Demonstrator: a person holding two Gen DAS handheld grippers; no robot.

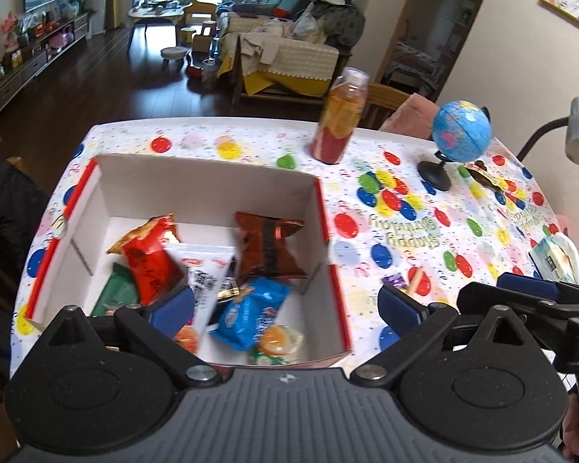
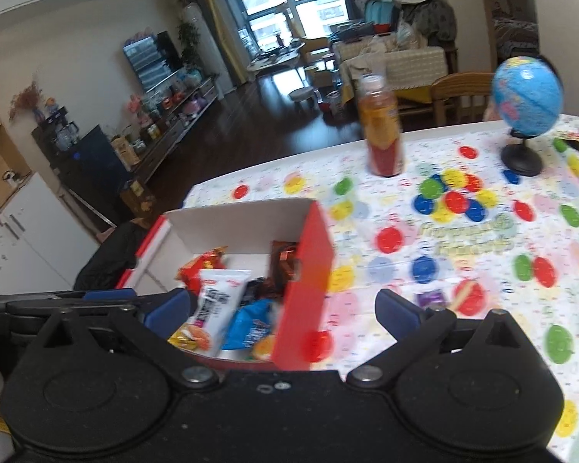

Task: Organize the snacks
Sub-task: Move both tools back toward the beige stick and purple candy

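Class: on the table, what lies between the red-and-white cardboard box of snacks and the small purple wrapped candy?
Only bare balloon-print tablecloth separates the red-and-white cardboard box from the small purple wrapped candy; the right wrist view shows it best.

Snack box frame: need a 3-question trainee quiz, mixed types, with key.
1. True or false: the blue snack packet lies on the tablecloth outside the red-edged box.
2. Which stands nearer the globe: A) the juice bottle, B) the dark brown packet?
3. Fill in: the jaws of the left gripper and the right gripper are both ____ and hold nothing.

Key: 1 false, it lies inside the box. 2 A. 3 open.
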